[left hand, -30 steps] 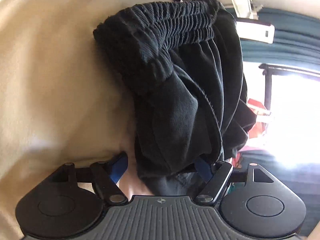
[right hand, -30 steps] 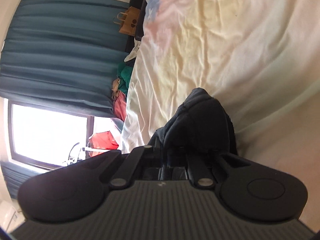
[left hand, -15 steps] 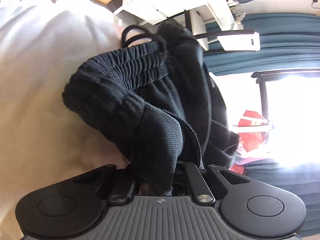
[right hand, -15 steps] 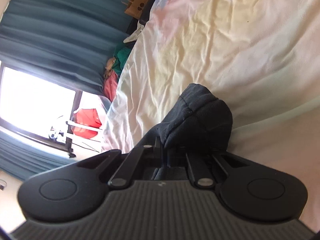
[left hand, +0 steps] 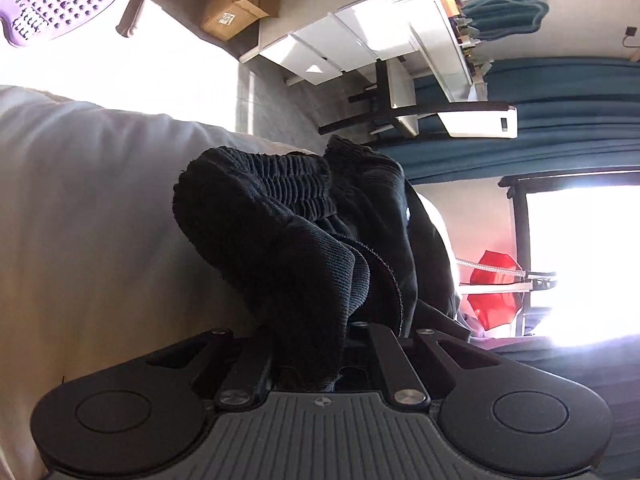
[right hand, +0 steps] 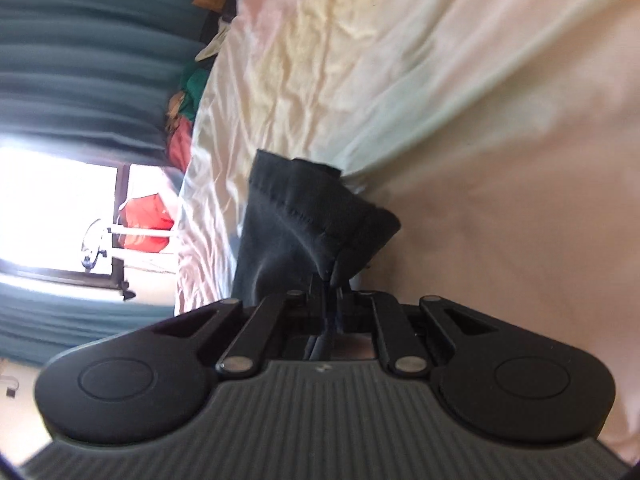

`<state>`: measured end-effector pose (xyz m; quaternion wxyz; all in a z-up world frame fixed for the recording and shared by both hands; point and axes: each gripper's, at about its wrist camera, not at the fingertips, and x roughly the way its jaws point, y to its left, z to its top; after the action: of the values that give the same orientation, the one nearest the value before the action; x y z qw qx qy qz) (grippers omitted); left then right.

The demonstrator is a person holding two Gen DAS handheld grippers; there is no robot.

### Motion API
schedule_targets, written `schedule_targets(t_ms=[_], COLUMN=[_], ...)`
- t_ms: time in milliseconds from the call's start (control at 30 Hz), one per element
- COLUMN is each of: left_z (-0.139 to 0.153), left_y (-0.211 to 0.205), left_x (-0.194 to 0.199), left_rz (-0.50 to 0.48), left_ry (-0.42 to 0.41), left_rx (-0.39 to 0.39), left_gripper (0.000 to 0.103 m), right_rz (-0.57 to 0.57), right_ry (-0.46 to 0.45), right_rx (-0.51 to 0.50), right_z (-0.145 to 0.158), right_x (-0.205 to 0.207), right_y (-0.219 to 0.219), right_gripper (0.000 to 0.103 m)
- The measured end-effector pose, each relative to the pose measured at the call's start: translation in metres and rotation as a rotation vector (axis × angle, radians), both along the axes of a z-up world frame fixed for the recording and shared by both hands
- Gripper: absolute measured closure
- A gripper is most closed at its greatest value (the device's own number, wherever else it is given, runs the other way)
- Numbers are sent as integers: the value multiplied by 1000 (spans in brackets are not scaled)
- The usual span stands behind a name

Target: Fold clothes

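Pinching black shorts (left hand: 304, 248): left gripper (left hand: 310, 344) clamped on a bunched fold | right gripper (right hand: 328, 280) closed on the hem (right hand: 304, 208) | shorts lifted just above cream bedsheet (right hand: 400, 60) | sheet wide beyond | cardboard box (left hand: 236, 4) far left, contents unclear

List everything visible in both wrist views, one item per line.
black garment: one, black with elastic waistband, bunched over the bed, held at both ends
bed sheet: one, cream, wrinkled, under the garment
curtains: teal, beside the window
window: one, bright, far side of room
cardboard box: one, brown, on the floor
white drawers: one unit, by the wall
red object: one, near the window
left gripper: black, shut on garment
right gripper: black, shut on garment hem
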<state>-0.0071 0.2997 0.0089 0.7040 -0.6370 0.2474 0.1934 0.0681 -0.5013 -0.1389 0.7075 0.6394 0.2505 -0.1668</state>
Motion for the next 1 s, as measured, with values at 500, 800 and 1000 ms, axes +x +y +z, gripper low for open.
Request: schedule_targets(t_ms=[500, 800, 1000], left_z=[-81, -98, -106], left_y=[-5, 8, 16], left_x=[-21, 16, 20], left_rz=[119, 131, 127], left_ry=[-14, -6, -81], left_rx=[32, 17, -14], left_gripper=[91, 91, 96], right_rz=[-49, 15, -19], right_ry=[32, 15, -111], right_rx=[63, -149, -212], right_z=[-22, -4, 16], right_x=[11, 61, 87], right_y=[2, 12, -4], right_gripper=[38, 94, 96])
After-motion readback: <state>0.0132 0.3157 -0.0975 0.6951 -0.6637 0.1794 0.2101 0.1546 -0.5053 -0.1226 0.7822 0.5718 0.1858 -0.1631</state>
